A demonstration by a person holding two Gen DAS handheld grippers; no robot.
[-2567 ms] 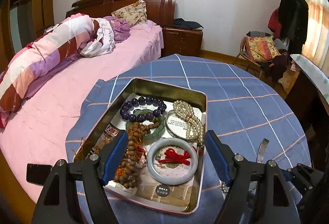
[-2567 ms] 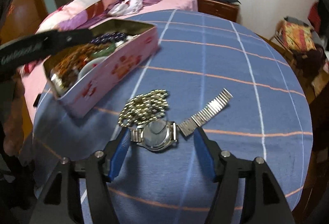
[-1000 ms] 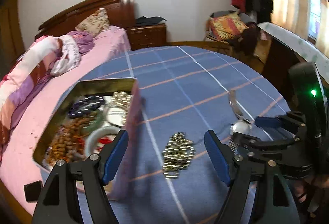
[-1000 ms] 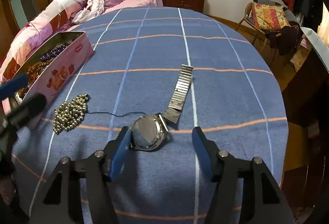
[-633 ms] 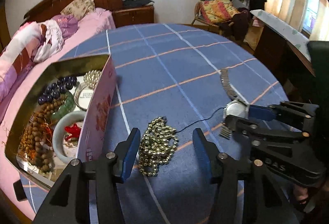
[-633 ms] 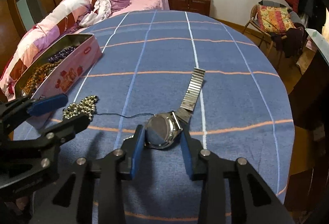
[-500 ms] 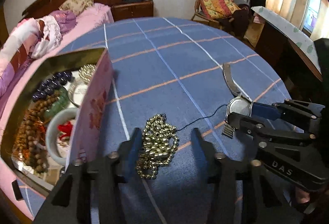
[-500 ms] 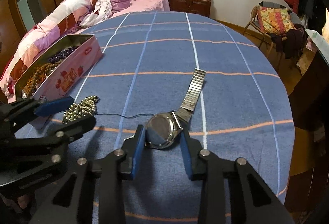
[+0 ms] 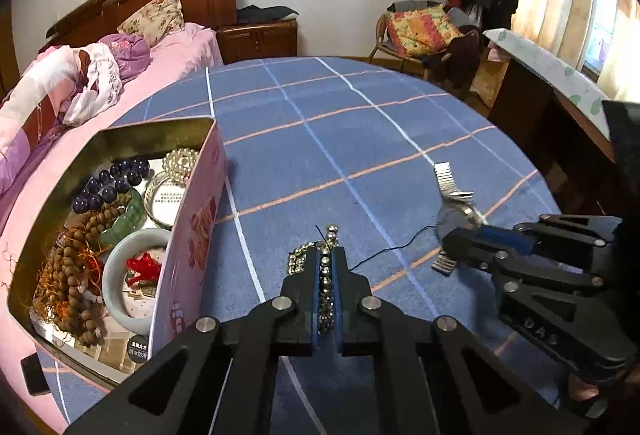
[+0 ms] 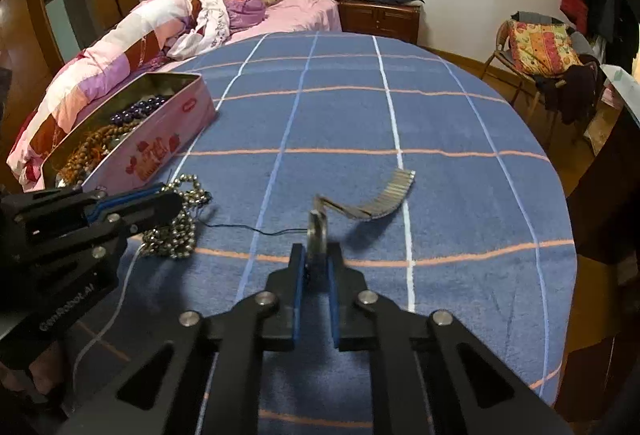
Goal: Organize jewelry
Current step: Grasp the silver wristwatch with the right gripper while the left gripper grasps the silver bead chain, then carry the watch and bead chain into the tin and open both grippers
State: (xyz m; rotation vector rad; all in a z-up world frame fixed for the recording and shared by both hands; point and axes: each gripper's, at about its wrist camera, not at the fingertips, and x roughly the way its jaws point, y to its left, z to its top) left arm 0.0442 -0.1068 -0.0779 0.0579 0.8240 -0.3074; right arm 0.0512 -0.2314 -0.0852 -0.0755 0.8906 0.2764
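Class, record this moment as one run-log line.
left gripper: shut on bead chain | right gripper: shut on watch | tin: open

One tin (image 9: 188,235), one watch (image 10: 318,231), two grippers (image 9: 327,263).

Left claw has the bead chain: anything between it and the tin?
Only the tin's own pink side wall. The left claw is shut on the bead chain on the blue cloth just right of the tin, bare cloth between. The tin is open-topped, so lifting over the wall looks enough.
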